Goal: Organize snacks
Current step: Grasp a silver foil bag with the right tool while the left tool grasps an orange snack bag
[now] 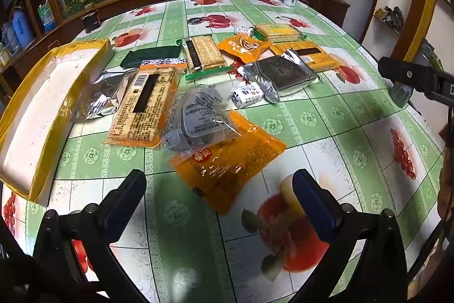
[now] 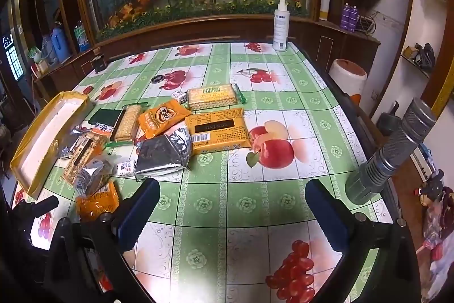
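Several snack packets lie scattered on a green fruit-print tablecloth (image 1: pixel 326 132). An orange packet (image 1: pixel 229 163) lies just beyond my left gripper (image 1: pixel 220 189), which is open and holds nothing. A clear packet (image 1: pixel 198 115) overlaps its far end. An orange cracker pack (image 1: pixel 144 107) lies to their left. An empty yellow-edged white box (image 1: pixel 37 110) stands at the left. My right gripper (image 2: pixel 231 203) is open over bare cloth, with nothing between its fingers. Ahead of it lie a silver foil packet (image 2: pixel 164 152) and an orange flat pack (image 2: pixel 218 127). The box (image 2: pixel 48 138) shows at the left.
A white spray bottle (image 2: pixel 281 24) stands at the table's far edge before a wooden cabinet with a flower display. A grey flashlight (image 2: pixel 391 152) juts in at the right of the right wrist view. The table's right edge drops off near a white stool (image 2: pixel 349 75).
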Available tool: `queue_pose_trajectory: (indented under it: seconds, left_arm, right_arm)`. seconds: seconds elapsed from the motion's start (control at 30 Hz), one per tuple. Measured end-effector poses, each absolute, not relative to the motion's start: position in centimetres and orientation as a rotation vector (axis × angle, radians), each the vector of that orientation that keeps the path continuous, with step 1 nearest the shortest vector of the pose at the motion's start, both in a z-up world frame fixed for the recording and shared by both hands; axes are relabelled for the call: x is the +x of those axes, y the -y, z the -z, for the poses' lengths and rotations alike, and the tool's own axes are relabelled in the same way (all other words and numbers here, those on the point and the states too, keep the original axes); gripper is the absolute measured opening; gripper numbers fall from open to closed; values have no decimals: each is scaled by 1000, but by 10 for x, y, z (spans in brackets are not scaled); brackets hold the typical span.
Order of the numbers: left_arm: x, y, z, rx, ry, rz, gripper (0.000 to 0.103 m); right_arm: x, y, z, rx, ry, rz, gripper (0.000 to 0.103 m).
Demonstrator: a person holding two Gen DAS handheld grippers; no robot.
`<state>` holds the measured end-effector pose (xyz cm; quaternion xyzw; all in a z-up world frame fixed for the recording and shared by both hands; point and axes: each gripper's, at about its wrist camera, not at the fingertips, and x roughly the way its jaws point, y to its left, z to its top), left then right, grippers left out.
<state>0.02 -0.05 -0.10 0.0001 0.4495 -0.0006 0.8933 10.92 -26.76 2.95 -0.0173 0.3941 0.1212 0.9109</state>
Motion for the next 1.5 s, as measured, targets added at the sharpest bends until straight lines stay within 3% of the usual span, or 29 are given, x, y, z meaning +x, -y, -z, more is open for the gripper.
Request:
queue_pose_trajectory:
  seconds: [0.23, 0.53, 0.9, 1.03, 1.13, 1.17, 1.3, 1.5]
  left_arm:
    - [6, 1, 5, -20, -953, 73, 103]
    - [29, 7, 22, 19, -996, 103, 79]
    - [49, -4, 23, 91, -1003, 205, 78]
    - [59, 2, 20, 173, -976, 233, 78]
    - [62, 16, 25, 215, -968, 242, 78]
    - [62, 20, 25, 207, -971, 268, 76]
    - [59, 30, 23, 189, -958, 302, 54]
    - [59, 26, 22, 122, -967, 325, 47]
  right_arm:
    - [112, 254, -20, -56, -832, -291, 103]
    - [138, 223, 2, -85, -885, -366, 101]
    - [187, 166, 33, -128, -981, -444, 101]
    - [200, 156, 48, -161, -1029, -460, 95]
    - [199, 155, 49, -200, -994, -449, 83]
    - [199, 157, 48, -194, -989, -455, 77]
    - [196, 165, 46, -174, -1000, -481, 73]
    - [186, 195, 40, -25, -1031, -542, 67]
